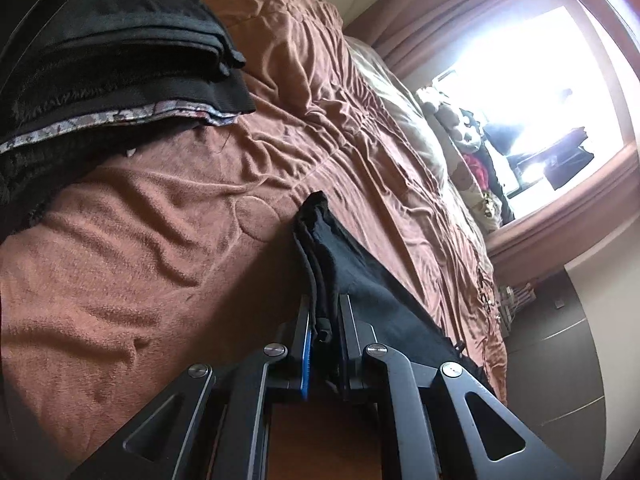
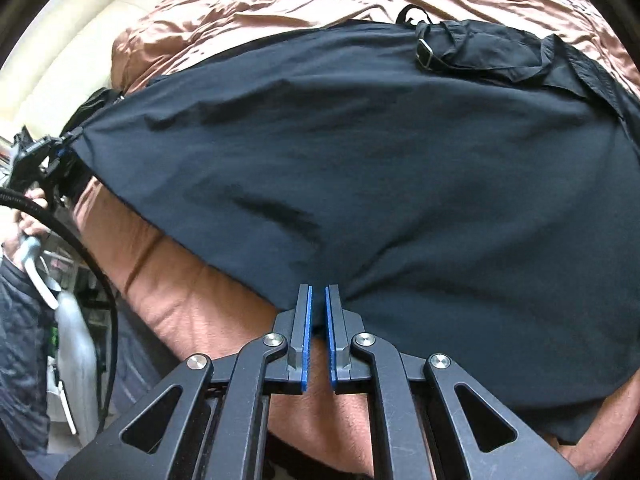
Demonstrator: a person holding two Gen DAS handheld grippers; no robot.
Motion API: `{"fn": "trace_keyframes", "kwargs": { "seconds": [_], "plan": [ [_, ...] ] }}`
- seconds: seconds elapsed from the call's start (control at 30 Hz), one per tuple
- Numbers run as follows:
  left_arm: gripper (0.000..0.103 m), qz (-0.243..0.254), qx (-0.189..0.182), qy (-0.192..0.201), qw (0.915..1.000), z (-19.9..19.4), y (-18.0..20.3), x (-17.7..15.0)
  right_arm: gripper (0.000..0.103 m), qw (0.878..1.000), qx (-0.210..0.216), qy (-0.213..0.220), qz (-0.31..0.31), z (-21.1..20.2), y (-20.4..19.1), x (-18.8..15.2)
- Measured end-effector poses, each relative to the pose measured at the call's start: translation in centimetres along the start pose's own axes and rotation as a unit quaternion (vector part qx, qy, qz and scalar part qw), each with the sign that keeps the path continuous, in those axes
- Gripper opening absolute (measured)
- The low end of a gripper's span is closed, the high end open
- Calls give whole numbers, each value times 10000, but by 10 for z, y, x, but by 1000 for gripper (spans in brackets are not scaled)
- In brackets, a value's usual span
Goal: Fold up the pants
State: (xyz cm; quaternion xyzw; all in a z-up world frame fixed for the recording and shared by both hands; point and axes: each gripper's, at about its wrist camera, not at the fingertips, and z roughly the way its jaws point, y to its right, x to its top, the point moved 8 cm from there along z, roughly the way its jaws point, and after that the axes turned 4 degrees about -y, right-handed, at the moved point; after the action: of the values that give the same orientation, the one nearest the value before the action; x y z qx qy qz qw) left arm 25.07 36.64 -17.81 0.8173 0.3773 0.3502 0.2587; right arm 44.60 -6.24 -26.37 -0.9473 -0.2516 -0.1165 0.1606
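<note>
Both tools have hold of the black pants (image 2: 360,160), which hang stretched between them just over the brown bedspread (image 1: 140,220). The left tool (image 1: 324,320) is clamped on a bunched stack of layers at one end; the cloth runs straight out from its tips and trails off to its right. The right tool (image 2: 318,300) has its blue pads drawn close on the near edge of the cloth, with a thin gap showing lower down, so it looks like a pinch on a thin hem. From the right tool the fabric spreads ahead and to both sides, with the strap and buckle (image 2: 426,54) lying at the far edge.

The long axis runs from the left tool, seen far to the left in the right wrist view (image 2: 48,156), across to the right. A folded dark pile (image 1: 120,60) sits ahead-left of the left tool. I'd judge the next fold carries one held end over toward the other.
</note>
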Motion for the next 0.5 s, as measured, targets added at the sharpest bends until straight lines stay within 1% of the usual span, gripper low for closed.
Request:
{"fn": "trace_keyframes", "kwargs": {
  "seconds": [0.1, 0.17, 0.27, 0.33, 0.43, 0.5],
  "plan": [
    [11, -49, 38, -30, 10000, 2, -4, -2, 4, 9997, -103, 191, 98, -11, 11, 21],
    [11, -71, 62, -55, 9999, 4, -7, -4, 4, 9990, -244, 294, 222, -16, 24, 39],
    [11, -113, 79, -73, 9999, 5, -10, -6, 4, 9980, -400, 375, 313, -19, 36, 60],
    [11, -145, 93, -82, 9998, 6, -13, -7, 4, 9974, -511, 340, 372, -15, 43, 72],
    [11, -217, 109, -108, 9996, 8, -17, -9, 4, 9969, -616, 189, 456, 5, 55, 92],
    [11, -269, 127, -139, 9995, 9, -20, -12, 4, 9964, -683, 141, 473, 17, 56, 100]
  ]
}}
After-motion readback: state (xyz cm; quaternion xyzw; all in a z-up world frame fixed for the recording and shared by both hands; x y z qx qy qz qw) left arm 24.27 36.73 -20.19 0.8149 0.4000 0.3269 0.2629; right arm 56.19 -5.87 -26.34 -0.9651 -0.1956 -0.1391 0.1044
